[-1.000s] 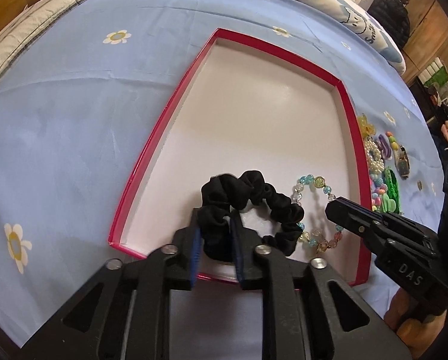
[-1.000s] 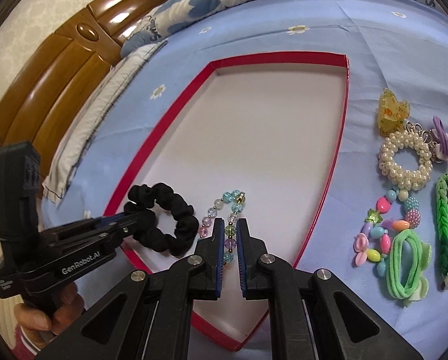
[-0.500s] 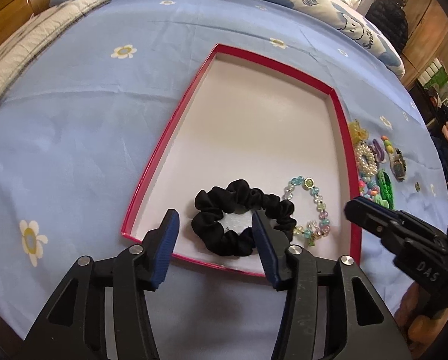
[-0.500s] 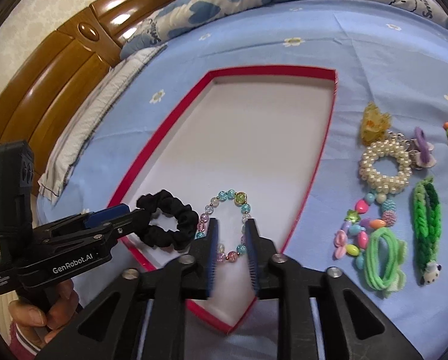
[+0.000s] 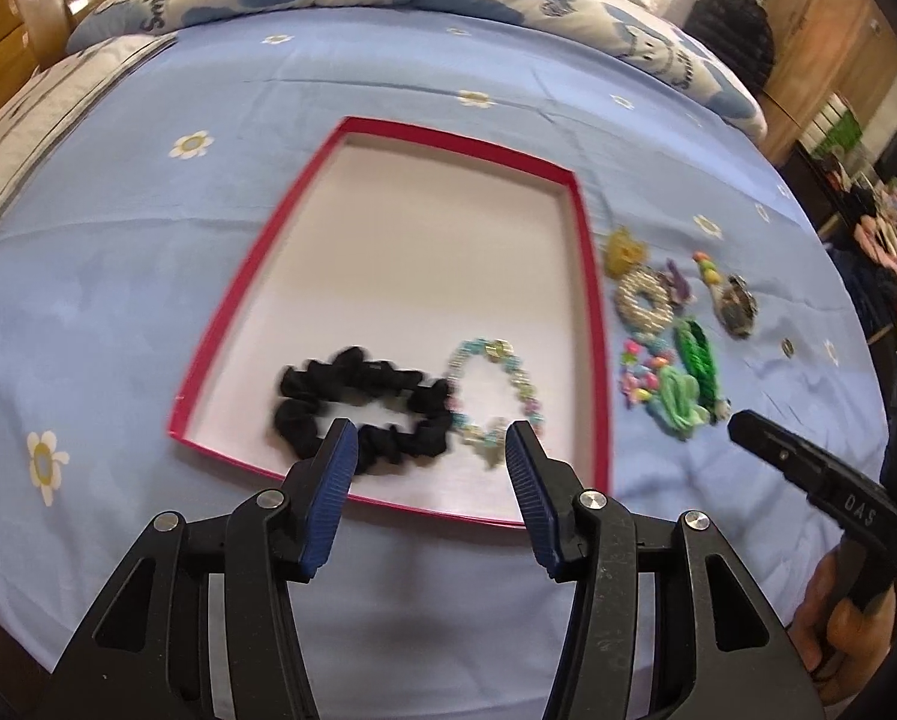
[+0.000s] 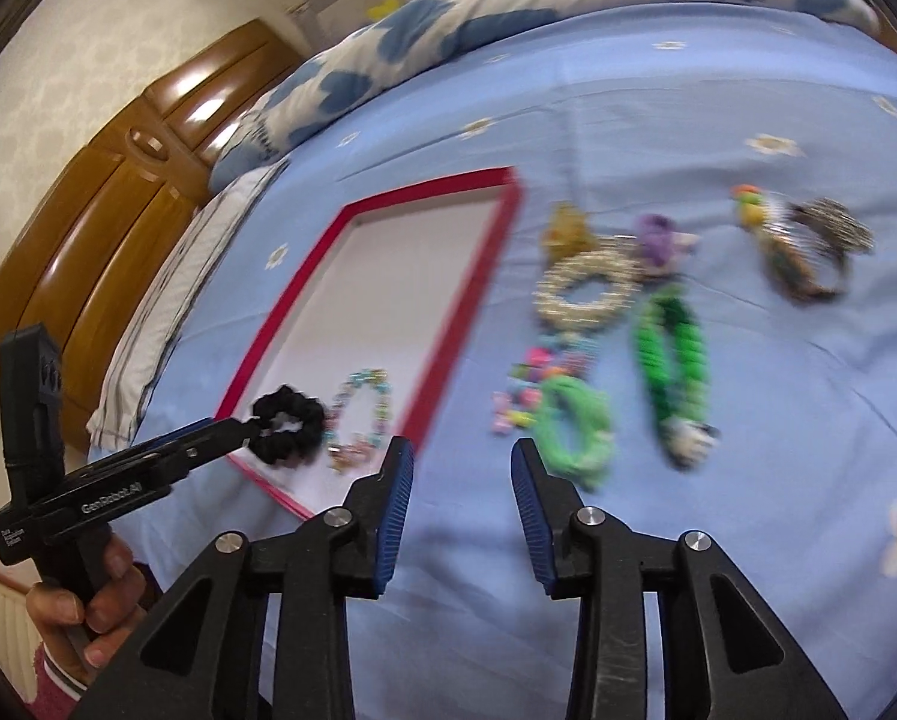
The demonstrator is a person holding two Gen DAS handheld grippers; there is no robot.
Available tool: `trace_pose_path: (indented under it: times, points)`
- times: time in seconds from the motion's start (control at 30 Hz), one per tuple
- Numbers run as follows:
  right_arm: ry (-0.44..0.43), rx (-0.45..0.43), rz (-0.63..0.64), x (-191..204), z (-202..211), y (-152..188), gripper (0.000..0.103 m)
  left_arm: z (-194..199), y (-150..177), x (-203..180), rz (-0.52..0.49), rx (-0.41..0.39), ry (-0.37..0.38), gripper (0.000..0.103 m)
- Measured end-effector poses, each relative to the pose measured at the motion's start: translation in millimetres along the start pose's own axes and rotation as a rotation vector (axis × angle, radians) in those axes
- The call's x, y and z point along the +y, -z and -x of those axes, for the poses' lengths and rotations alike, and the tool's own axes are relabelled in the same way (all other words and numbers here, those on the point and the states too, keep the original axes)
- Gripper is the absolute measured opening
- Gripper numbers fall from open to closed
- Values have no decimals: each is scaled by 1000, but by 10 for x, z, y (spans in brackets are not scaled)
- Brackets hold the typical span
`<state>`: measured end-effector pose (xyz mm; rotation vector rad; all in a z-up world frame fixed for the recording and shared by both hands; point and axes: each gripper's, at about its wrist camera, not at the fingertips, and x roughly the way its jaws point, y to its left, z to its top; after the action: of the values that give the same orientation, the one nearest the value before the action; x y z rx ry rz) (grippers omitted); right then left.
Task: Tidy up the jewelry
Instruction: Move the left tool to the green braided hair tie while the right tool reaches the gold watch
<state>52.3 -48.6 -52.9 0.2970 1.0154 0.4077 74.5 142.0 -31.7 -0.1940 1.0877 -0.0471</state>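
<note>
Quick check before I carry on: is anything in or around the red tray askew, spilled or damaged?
Nothing stands out. The black scrunchie and beaded bracelet lie flat side by side at the near end of the red tray. The remaining pieces, like the pearl bracelet, sit on the blue sheet beside it. Motion blur hides fine damage.

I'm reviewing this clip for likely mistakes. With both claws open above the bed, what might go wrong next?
The pieces still outside the shallow red-rimmed tray lie crowded: the light green hair tie touches the multicoloured bead bracelet, so the right claw may pinch both. Inside, the black fabric scrunchie and pastel bead bracelet touch, risking a snag.
</note>
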Motion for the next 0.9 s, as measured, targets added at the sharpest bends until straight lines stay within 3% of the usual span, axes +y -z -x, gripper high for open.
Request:
trace_pose_path:
  times: [0.4, 0.9]
  points:
    - [68, -89, -114, -676, 545, 109, 37, -22, 56, -685, -127, 18, 56, 50]
    - [82, -136, -106, -1006, 676, -44, 37, -174, -18, -1311, -210, 54, 131, 50]
